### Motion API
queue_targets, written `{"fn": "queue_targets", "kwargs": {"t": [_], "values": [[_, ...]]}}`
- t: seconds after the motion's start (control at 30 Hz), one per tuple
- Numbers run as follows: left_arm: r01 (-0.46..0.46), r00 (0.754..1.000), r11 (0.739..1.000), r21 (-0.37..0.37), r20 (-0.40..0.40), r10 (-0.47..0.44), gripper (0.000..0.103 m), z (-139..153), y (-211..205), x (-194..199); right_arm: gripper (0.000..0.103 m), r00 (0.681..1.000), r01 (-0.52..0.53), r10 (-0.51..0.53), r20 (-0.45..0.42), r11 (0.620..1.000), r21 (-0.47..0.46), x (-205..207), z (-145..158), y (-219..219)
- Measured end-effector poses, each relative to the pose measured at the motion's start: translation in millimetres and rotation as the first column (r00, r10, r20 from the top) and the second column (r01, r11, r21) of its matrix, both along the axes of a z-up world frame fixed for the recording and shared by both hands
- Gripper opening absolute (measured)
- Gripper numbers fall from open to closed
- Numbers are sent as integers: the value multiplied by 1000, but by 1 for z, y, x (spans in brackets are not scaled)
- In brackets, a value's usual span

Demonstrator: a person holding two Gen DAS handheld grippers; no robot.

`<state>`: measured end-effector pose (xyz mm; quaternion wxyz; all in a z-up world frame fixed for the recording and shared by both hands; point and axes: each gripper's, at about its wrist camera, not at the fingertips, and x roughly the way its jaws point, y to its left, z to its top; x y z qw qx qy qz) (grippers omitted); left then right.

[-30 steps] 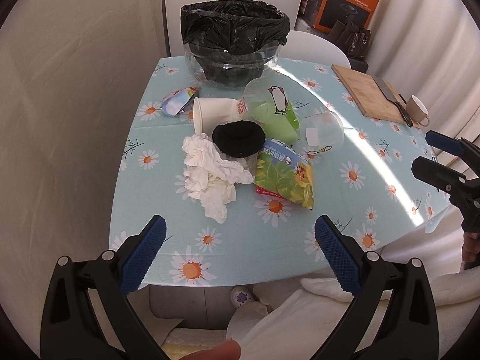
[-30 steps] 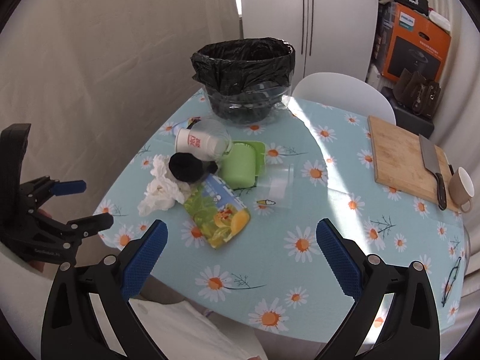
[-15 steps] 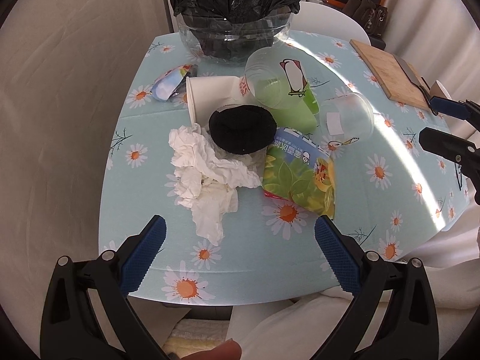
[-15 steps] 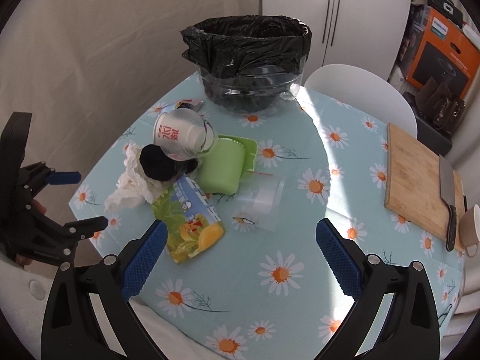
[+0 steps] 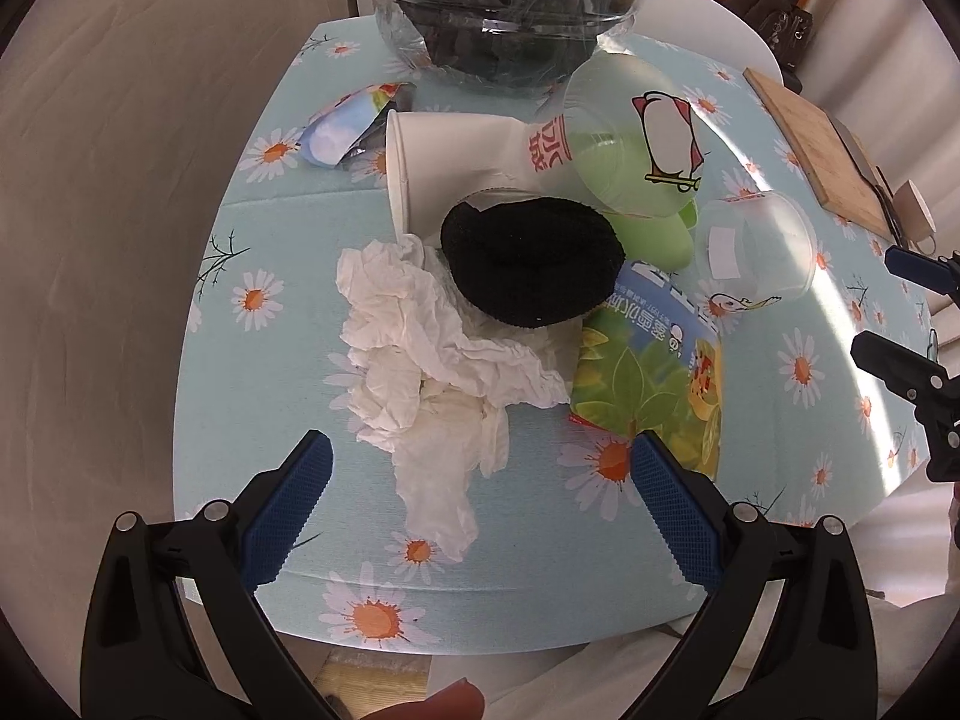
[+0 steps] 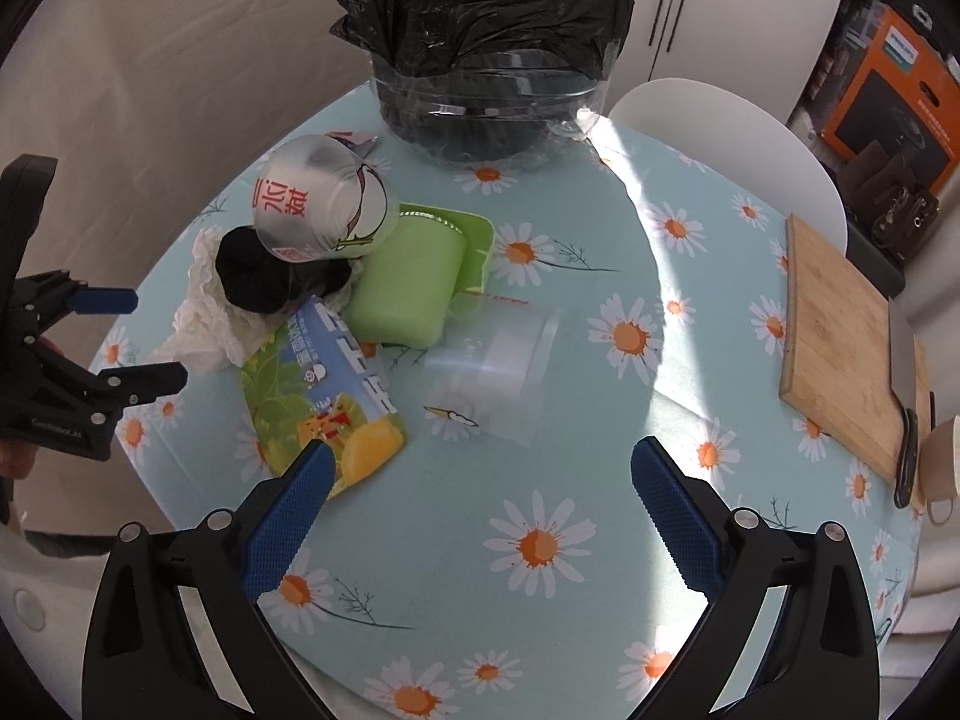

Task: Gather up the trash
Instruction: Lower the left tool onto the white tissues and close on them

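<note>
A pile of trash lies on the daisy tablecloth (image 5: 288, 252): crumpled white tissue (image 5: 420, 360), a black round lid (image 5: 531, 261), a white paper cup (image 5: 456, 156), a clear penguin cup (image 5: 636, 138), a green container (image 6: 408, 282), a green snack bag (image 5: 654, 384), a small clear cup (image 5: 756, 246) and a blue wrapper (image 5: 348, 123). The bin with a black bag (image 6: 486, 54) stands at the far edge. My left gripper (image 5: 480, 510) is open just before the tissue. My right gripper (image 6: 480, 516) is open and empty, near the snack bag (image 6: 324, 402) and clear cup (image 6: 492, 372).
A wooden cutting board (image 6: 840, 348) with a knife (image 6: 909, 396) and a beige mug (image 6: 942, 468) sit at the right of the table. A white chair (image 6: 720, 138) stands behind it. A curtain hangs on the left.
Both grippers have moved forward and lower toward the trash pile, which now looks larger. Both stay open. Nothing on the table has moved.
</note>
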<state>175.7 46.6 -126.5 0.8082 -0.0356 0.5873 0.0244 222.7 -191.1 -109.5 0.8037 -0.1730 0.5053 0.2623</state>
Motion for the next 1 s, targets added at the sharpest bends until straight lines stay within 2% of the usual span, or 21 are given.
{"fn": "queue_targets", "kwargs": {"t": [0.33,0.5,0.6,0.63,0.67,0.7,0.73,0.8,0.83,0.9,1.0], "values": [[39,997,999,11,-67,-38,97,-32,29,36,94,992,108,-108,-70,994,3,32,-12,21],[81,991,996,-20,-102,-83,97,-51,35,51,94,986,141,-141,-95,990,1,47,-25,33],[71,983,995,-63,-164,-80,98,-73,40,62,93,983,143,-144,-114,990,-17,52,-35,36],[86,987,995,-52,-130,-92,99,-72,39,62,93,981,143,-143,-129,990,-12,53,-37,36],[116,985,993,-36,-123,-120,99,-74,36,63,91,980,142,-142,-138,990,-3,53,-39,36],[135,984,990,-27,-110,-137,99,-74,34,62,73,980,148,-146,-139,989,8,53,-40,35],[142,985,989,-27,-97,-144,99,-75,35,61,61,976,160,-156,-149,987,19,55,-41,33],[152,986,988,-18,-74,-153,99,-76,34,59,60,963,199,-181,-201,977,73,59,-46,26],[157,986,988,-11,-62,-158,99,-76,34,59,56,958,216,-192,-215,972,96,60,-47,24],[172,984,985,1,-44,-172,99,-77,32,57,47,958,226,-201,-206,968,109,60,-47,23],[185,982,983,2,-35,-185,99,-75,31,53,46,960,224,-198,-196,968,116,59,-48,22]]}}
